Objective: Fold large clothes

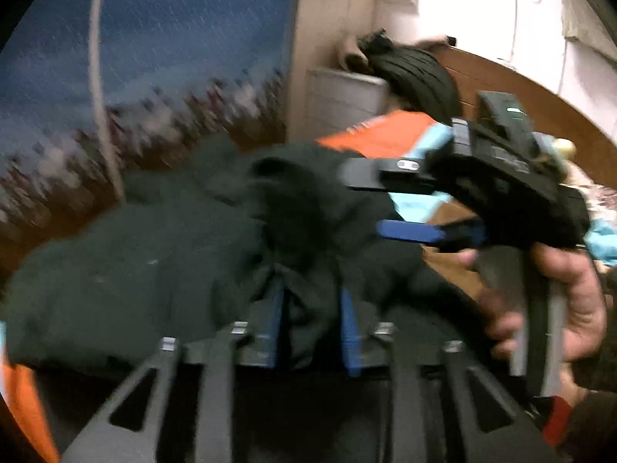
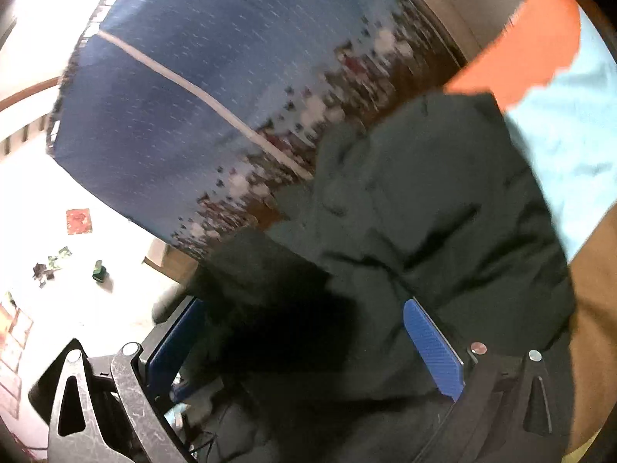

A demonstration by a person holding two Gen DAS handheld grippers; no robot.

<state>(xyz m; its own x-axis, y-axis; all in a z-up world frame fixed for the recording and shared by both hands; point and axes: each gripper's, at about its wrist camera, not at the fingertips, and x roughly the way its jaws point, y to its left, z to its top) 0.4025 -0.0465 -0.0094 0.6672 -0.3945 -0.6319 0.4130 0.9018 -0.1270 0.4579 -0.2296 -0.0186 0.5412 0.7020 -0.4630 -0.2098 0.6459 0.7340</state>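
- Where the dark garment [image 1: 173,254] is bunched on the orange and light-blue cloth [image 1: 385,135], it is shown directly ahead of the left claw [image 1: 311,297], its bulk spread away to the left in that view.
- The blue pads [image 1: 349,332] of the left claw are seen standing apart, with a ridge of the dark fabric lying in the gap; no firm pinch can be made out through the blur.
- The right claw [image 1: 364,200] is shown entering from the right, carried by a hand [image 1: 570,301], its fingers parted and nothing clamped, poised over the garment's right-hand end.
- In the right wrist view the same garment [image 2: 424,200] is seen filling the space ahead of and between the widely parted fingers of the right claw [image 2: 304,308].
- The garment's long axis is judged to run across both claws rather than away from them; the left claw is judged the nearer to the raised ridge, so the next grasp is probably best taken there.
- A blue patterned cloth [image 1: 173,38] is shown behind, apart from the garment.
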